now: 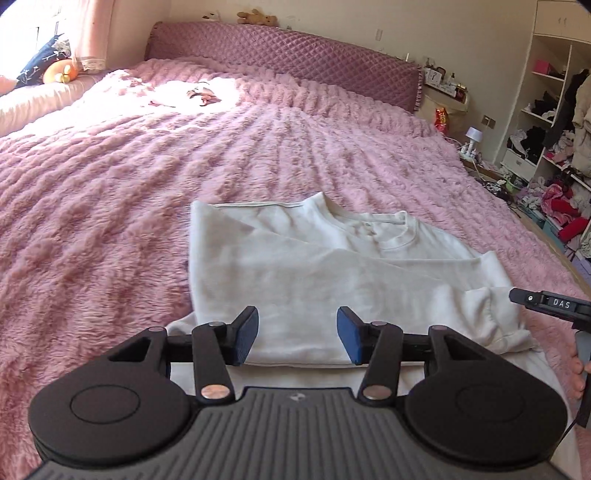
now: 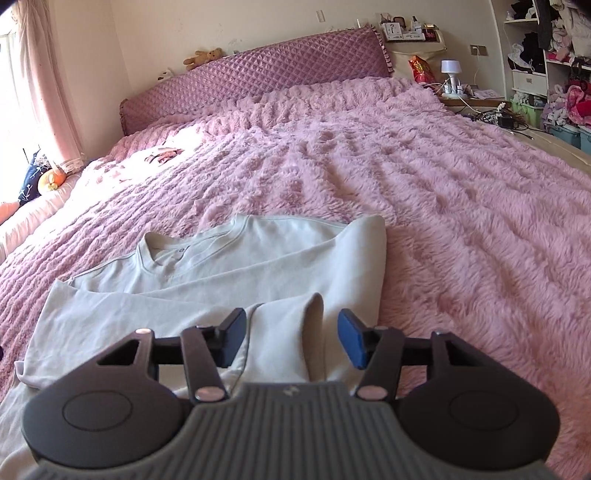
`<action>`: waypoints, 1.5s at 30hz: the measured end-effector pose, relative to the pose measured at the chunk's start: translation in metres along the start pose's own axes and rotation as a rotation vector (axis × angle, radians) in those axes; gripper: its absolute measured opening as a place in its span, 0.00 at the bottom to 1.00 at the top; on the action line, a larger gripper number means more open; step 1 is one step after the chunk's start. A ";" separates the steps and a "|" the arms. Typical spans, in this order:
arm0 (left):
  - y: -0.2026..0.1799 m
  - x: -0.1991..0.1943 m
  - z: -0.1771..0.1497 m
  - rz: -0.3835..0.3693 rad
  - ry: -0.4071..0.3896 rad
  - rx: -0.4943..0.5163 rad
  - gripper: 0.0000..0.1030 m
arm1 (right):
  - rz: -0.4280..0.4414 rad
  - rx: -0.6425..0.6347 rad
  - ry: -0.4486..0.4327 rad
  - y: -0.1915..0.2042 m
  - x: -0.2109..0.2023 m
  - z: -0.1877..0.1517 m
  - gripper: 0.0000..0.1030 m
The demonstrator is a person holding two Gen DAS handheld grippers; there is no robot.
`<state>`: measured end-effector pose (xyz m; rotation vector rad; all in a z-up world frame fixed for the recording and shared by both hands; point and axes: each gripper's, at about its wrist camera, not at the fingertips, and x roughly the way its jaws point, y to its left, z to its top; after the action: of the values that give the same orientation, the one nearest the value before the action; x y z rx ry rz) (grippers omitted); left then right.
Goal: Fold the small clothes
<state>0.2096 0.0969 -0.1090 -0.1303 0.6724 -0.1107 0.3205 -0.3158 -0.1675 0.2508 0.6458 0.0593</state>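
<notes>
Overhead, both tools wide apart and empty: left tool (image 1: 297,338), right tool (image 2: 291,338) above white shirt (image 2: 207,280).

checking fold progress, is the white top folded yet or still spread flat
Partly folded: the white top lies on the pink blanket with its sides and a sleeve turned in over the body, neckline still showing; no bottom-to-top fold yet.

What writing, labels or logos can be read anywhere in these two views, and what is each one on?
"DAS": white letters on the black right gripper at the left wrist view's right edge.
Small pale emblem on the left gripper: a mark, no letters legible.
The same emblem on the right gripper in its own view: unreadable.
Red snack bag by the headboard: print too blurred to read.
Card on the shelf behind the bed: too small to read.
</notes>
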 end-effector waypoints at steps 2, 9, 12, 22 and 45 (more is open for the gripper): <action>0.020 -0.005 -0.004 0.069 0.002 0.072 0.56 | 0.000 0.009 0.022 0.000 0.012 0.001 0.51; 0.027 0.013 -0.020 0.148 0.054 0.375 0.56 | 0.009 -0.006 0.076 0.008 0.030 -0.001 0.27; 0.021 0.034 -0.025 0.177 0.073 0.486 0.56 | 0.007 -0.012 0.079 0.012 0.031 -0.001 0.22; 0.019 0.062 -0.031 0.140 0.073 0.623 0.05 | 0.009 0.017 0.099 0.007 0.030 0.000 0.03; 0.047 0.012 -0.026 0.190 0.027 0.096 0.11 | 0.063 0.407 0.051 -0.051 -0.025 -0.038 0.40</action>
<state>0.2054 0.1393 -0.1439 0.0281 0.7017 0.0382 0.2765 -0.3606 -0.1943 0.6644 0.6977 -0.0058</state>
